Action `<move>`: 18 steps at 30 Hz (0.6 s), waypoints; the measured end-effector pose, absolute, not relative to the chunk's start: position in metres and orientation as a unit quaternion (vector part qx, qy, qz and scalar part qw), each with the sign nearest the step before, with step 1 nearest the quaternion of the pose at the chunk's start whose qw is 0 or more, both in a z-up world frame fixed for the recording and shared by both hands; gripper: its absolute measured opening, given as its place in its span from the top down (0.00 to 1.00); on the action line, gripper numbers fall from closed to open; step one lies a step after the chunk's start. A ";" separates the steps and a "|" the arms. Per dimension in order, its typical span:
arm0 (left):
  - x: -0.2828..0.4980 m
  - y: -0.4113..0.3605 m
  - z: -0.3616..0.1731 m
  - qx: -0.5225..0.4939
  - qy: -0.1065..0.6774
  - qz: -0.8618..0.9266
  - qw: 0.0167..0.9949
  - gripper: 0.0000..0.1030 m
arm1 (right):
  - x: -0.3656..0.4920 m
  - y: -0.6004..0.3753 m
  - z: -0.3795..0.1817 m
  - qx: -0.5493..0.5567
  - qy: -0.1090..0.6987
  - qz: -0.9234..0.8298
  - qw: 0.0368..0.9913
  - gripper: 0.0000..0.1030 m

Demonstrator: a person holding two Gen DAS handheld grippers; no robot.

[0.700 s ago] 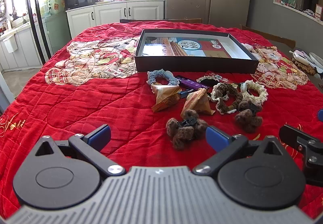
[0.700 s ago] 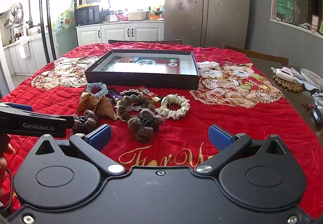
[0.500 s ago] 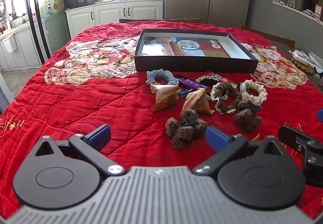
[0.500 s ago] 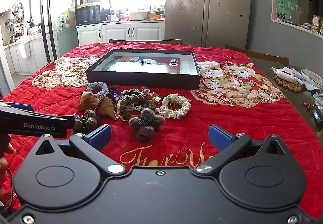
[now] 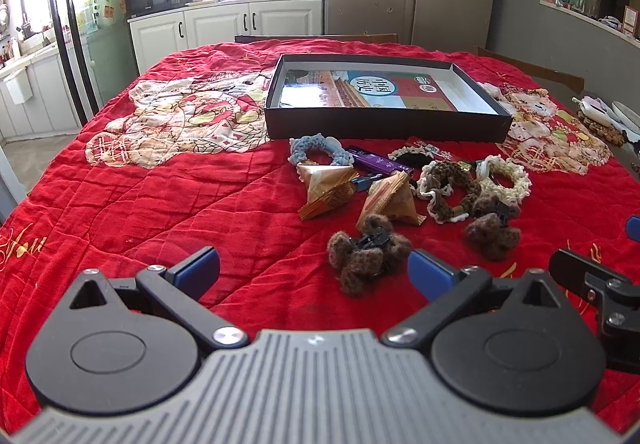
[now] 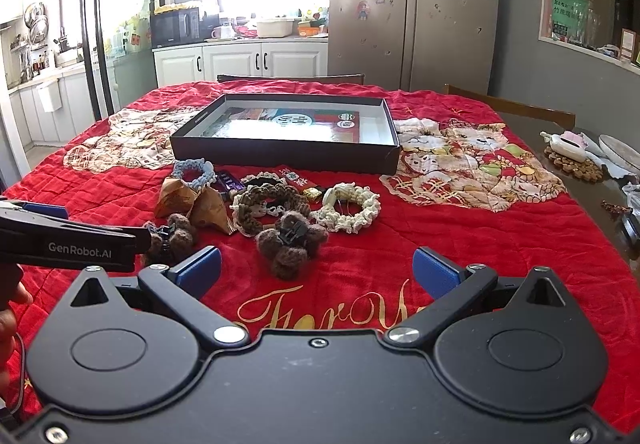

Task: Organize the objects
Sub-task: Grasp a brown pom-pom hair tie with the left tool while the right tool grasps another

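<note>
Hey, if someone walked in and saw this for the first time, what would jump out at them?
Probably the bright red quilted cloth covering the whole table, with its patchwork animal patterns. Next, the shallow black box lying open at the far middle, and the jumble right in front of it: crocheted scrunchies like the cream one, fuzzy brown hair clips and tan triangular packets. Both sets of tongs hang open and empty near the cloth's front edge.

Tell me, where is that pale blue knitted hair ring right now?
The pale blue hair ring lies on the red quilt, just in front of the black box's left end, touching a brown paper-wrapped packet on its near side.
</note>
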State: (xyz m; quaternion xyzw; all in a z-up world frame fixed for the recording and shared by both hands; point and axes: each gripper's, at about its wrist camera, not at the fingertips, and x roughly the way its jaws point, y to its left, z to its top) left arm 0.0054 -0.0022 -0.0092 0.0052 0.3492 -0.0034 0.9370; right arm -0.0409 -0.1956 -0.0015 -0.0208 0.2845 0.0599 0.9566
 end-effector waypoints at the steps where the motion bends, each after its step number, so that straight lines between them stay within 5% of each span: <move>1: 0.006 -0.003 -0.010 0.009 0.349 -0.005 0.937 0.00 | -0.040 -0.196 -0.002 -0.022 0.284 0.060 0.957 0.02; 18: 0.040 0.002 -0.036 0.014 0.362 -0.085 0.928 0.04 | 0.004 -0.186 -0.027 -0.043 0.298 0.104 0.948 0.24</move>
